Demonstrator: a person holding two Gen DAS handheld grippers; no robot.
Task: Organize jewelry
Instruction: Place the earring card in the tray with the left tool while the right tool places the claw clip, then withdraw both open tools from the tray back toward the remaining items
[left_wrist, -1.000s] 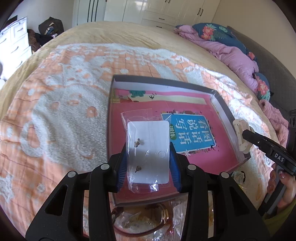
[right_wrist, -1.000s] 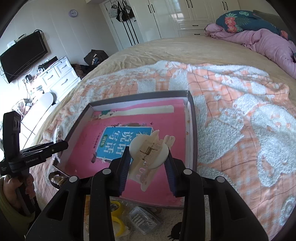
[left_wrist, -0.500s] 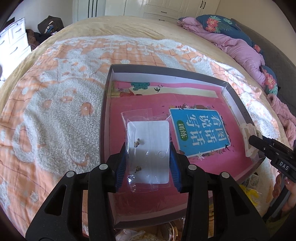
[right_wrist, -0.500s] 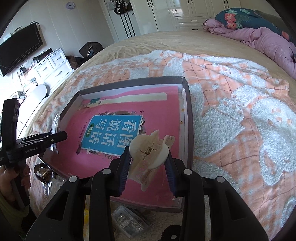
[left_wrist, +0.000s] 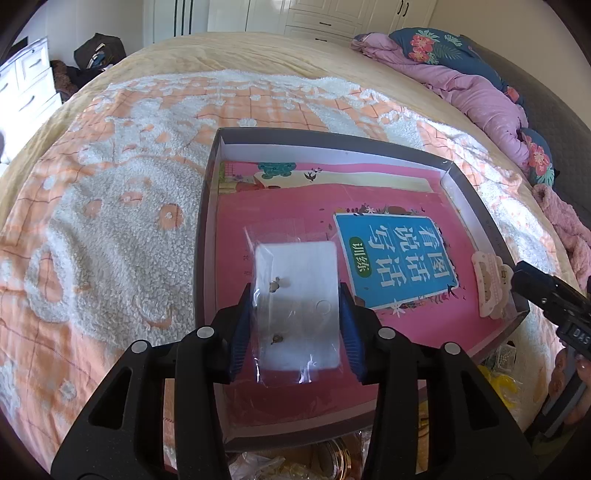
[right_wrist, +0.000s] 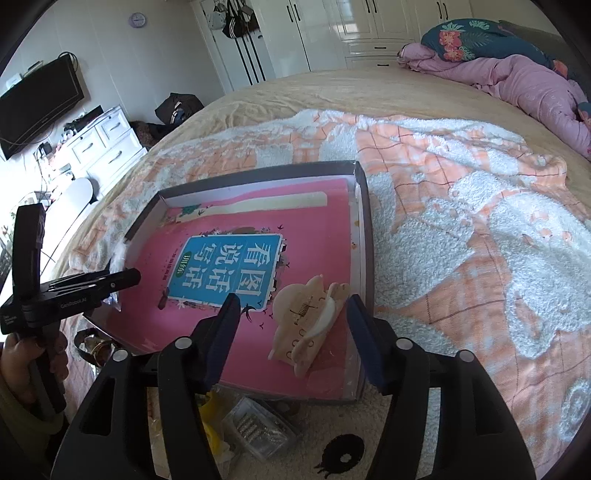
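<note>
A clear bag with a white earring card (left_wrist: 299, 280) sits between the blue pads of my left gripper (left_wrist: 295, 299), held over the pink book (left_wrist: 288, 206) in the dark-rimmed shallow box (left_wrist: 332, 138). Its jaws are starting to open, though the pads still touch the bag. My right gripper (right_wrist: 293, 299) hovers over the box's near right corner with its jaws opening. The cream hair clip (right_wrist: 306, 325) lies loose on the book between them, free of the pads. It also shows in the left wrist view as the hair clip (left_wrist: 489, 284).
The box (right_wrist: 364, 221) rests on an orange-and-white fleece blanket (right_wrist: 480, 221) on a bed. In front of it lie a clear case of small items (right_wrist: 255, 428), something yellow (right_wrist: 208, 417) and a bowl of bangles (right_wrist: 92, 341). A pink quilt (right_wrist: 535, 85) is at the back right.
My right jaws have spread apart and the hair clip has dropped from them onto the pink book. The left gripper still has the earring bag between its pads.
</note>
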